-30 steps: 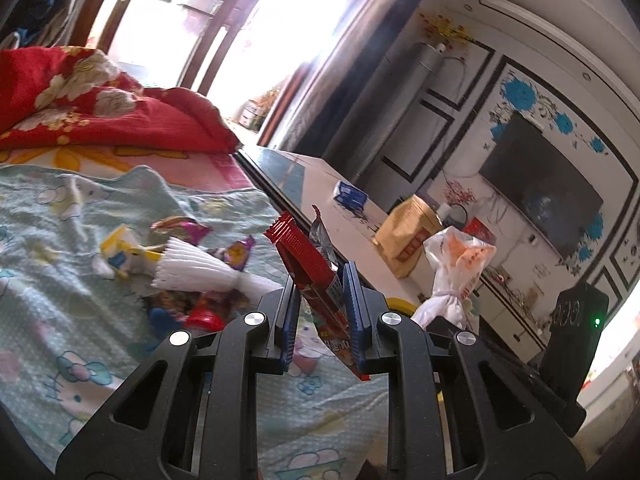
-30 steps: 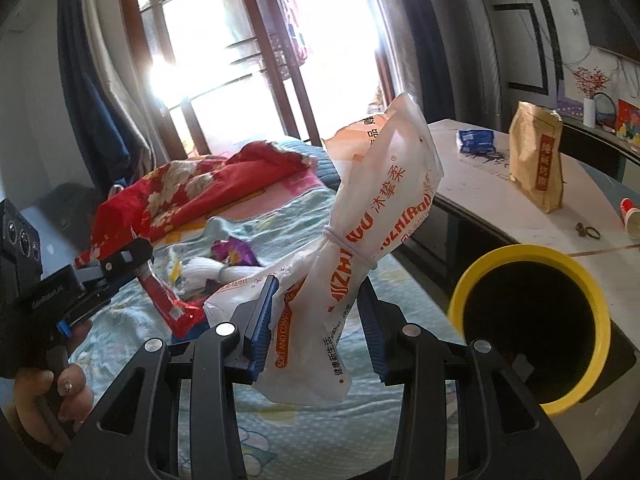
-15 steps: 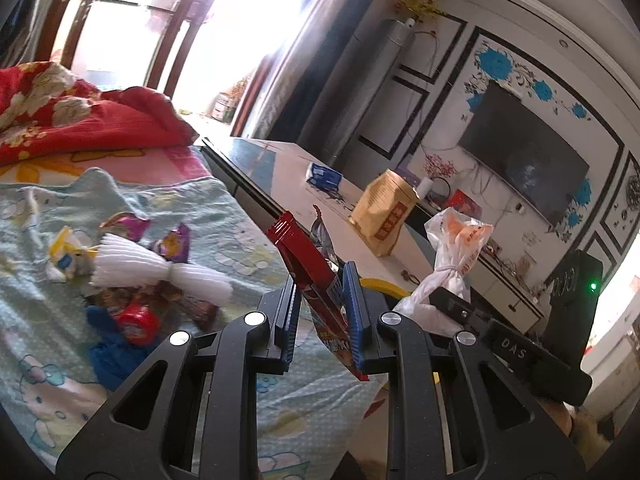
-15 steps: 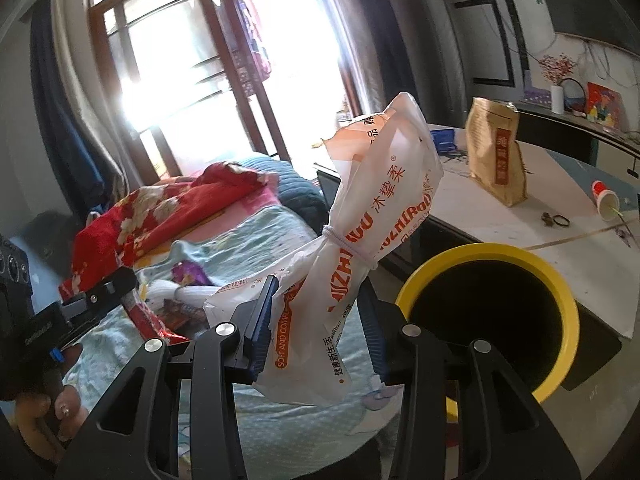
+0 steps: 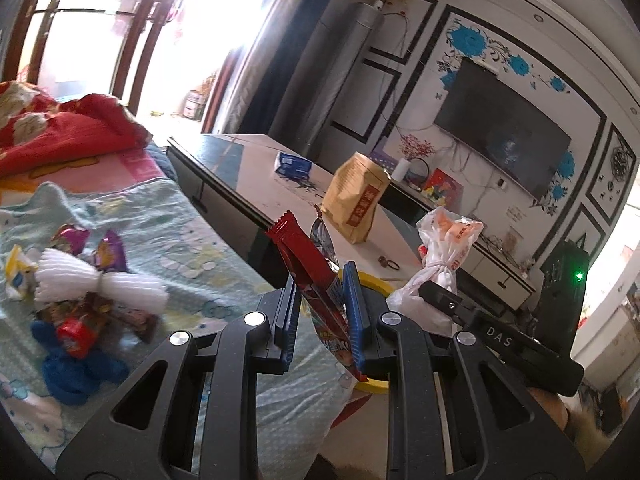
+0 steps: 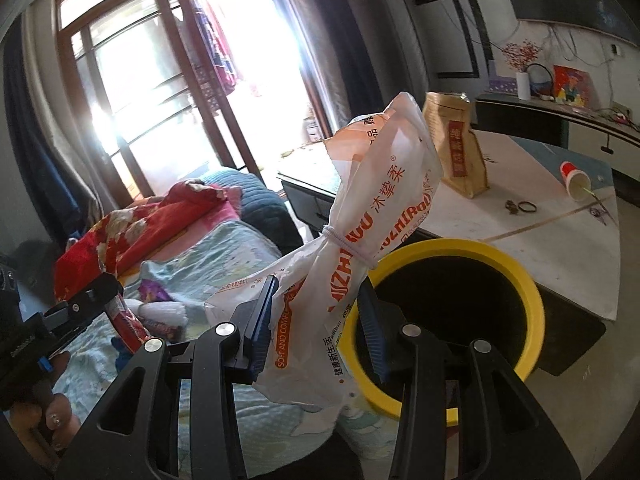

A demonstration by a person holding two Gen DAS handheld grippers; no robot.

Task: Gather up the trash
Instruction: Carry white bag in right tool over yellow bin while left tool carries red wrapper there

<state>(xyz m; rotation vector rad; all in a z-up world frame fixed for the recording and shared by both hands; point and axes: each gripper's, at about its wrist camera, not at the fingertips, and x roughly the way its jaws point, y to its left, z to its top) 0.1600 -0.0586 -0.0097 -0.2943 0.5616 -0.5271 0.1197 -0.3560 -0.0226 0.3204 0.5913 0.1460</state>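
Both grippers swing off the bed toward the yellow bin, now closer. Right gripper pinches the tied white plastic bag at the rim, poised for dropping. Left gripper clamps a red wrapper. More litter waits on the bedsheet; the bin's depths stay dark.

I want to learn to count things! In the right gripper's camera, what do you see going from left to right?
Red blanket → white plastic bag in the right gripper → yellow bin → paper cup.
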